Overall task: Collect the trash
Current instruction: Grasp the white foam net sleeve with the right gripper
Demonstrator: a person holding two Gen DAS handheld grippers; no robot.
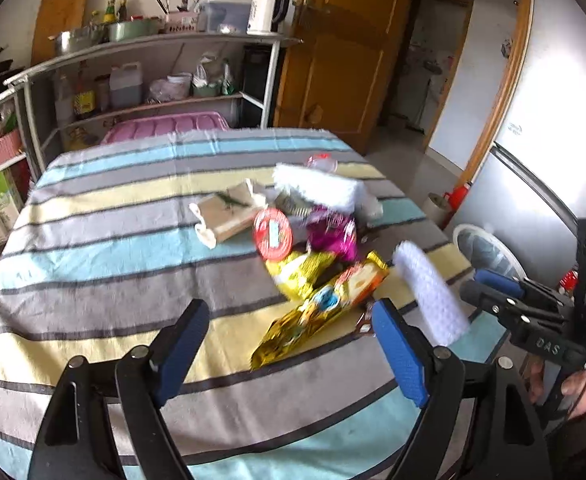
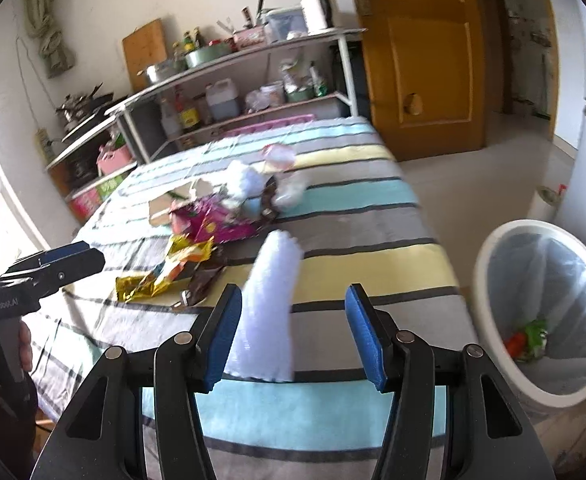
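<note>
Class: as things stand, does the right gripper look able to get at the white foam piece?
Probably yes. The foam piece lies just ahead of the open right tongs, toward their left pad, with only bare cloth around it.

Left gripper [image 1: 289, 344] jaws wide above gold wrapper [image 1: 317, 308].

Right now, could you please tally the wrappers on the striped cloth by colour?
Magenta wrapper: 1
Gold wrappers: 2
Brown wrapper: 1
Total: 4
</note>
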